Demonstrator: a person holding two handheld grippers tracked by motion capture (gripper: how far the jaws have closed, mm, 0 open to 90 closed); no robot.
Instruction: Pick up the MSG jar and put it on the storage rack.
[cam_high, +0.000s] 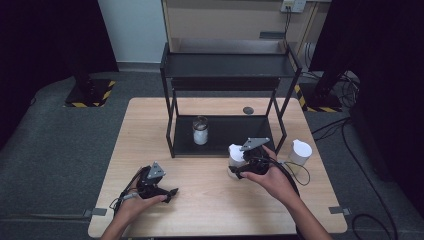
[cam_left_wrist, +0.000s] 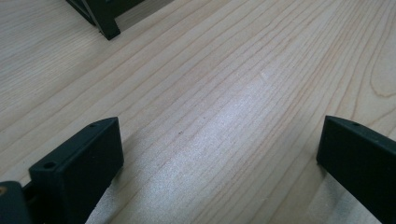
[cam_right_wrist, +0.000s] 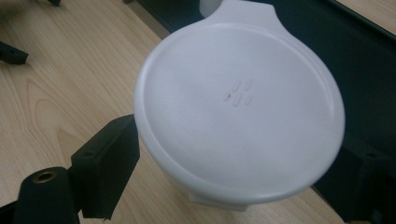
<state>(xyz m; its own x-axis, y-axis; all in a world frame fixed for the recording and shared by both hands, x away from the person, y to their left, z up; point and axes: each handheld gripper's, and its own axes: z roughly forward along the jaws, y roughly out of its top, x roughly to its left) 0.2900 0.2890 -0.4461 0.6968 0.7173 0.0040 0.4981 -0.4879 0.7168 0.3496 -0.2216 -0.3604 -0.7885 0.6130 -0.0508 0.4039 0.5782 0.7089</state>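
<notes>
while the right gripper (cam_high: 239, 165) sits around a white lidded container (cam_right_wrist: 239, 112) near the front edge of the black shelf rack (cam_high: 225, 135), its 2 fingers (cam_right_wrist: 108, 161) flank the container's body just under the lid rim; the left one appears to touch the wall, the right one is partly hidden beneath the lid, so a firm press cannot be confirmed. the container stands upright on the wooden surface (cam_high: 200, 190), just in front of the rack's lower shelf. it looks like smooth moulded plastic: probably light, fairly stiff, and somewhat slippery on its curved side. the lid overhangs the body and carries a small tab at its far edge, so a hold under the rim should resist slipping upward out of the grasp, whereas squeezing the lid alone might pop it off. contents are hidden, so weight remains a guess. a second white container (cam_high: 300, 151) stands to the right, well apart, and a glass jar (cam_high: 200, 131) rests on the lower shelf. the left gripper (cam_high: 152, 185) rests low over bare wood, its fingers (cam_left_wrist: 84, 163) spread wide with nothing between them.
</notes>
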